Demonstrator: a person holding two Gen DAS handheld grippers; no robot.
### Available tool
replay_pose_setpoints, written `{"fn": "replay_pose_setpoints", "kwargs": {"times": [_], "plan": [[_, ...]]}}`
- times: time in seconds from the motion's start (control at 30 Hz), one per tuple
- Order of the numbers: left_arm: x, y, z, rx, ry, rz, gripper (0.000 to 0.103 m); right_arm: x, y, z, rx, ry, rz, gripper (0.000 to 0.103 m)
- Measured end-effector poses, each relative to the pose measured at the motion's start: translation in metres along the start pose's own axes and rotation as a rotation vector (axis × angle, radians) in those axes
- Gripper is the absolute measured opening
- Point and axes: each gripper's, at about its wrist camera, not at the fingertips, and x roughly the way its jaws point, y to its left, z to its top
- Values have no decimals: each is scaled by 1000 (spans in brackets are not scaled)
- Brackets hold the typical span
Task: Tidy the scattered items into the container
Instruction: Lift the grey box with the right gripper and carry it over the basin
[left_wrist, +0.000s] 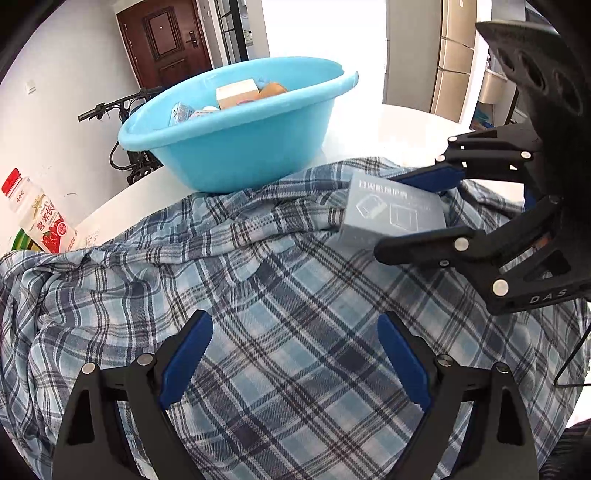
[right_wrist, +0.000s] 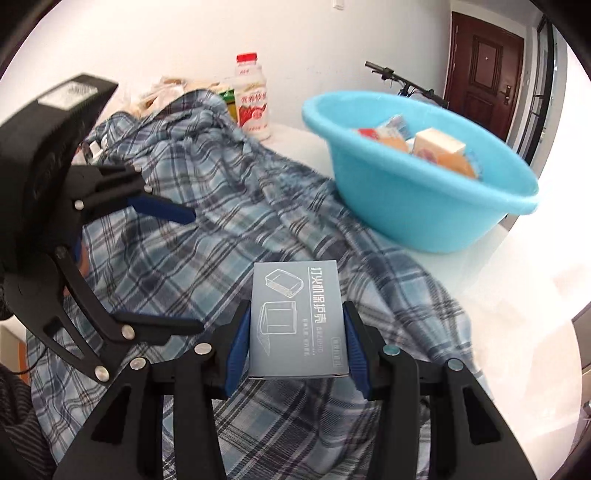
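Note:
A small grey box (right_wrist: 297, 317) with line drawings and printed characters sits between the blue pads of my right gripper (right_wrist: 295, 338), which is shut on it above a blue plaid shirt (right_wrist: 207, 229). The left wrist view shows the same grey box (left_wrist: 391, 214) in the right gripper (left_wrist: 410, 214) at the right. My left gripper (left_wrist: 295, 354) stands open over the plaid shirt (left_wrist: 258, 295) with nothing between its fingers; the right wrist view has the left gripper (right_wrist: 197, 269) at the left. Beyond the shirt stands a light blue basin (left_wrist: 236, 147), also light blue basin (right_wrist: 417, 192), holding several small cartons.
A white drink bottle (right_wrist: 252, 99) with a red cap stands behind the shirt near the wall, beside a green carton (right_wrist: 228, 101); bottle (left_wrist: 38, 218) at far left. The white table (right_wrist: 517, 280) shows bare right of the shirt. A bicycle (left_wrist: 125, 110) and brown door (left_wrist: 166, 37) lie beyond.

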Motion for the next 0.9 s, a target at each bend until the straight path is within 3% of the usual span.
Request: {"fn": "replay_pose_setpoints", "kwargs": {"times": [0.23, 0.57, 0.83, 0.9], "plan": [[-1, 5, 15, -44, -14, -5, 93, -10, -7, 22, 29, -55, 9, 46], [-11, 10, 46, -31, -58, 49, 93, -28, -17, 59, 47, -141, -7, 46], [-14, 18, 78, -54, -85, 61, 93, -31, -32, 86, 43, -150, -55, 46], [-14, 24, 88, -79, -84, 32, 93, -32, -39, 94, 55, -160, -73, 46]]}}
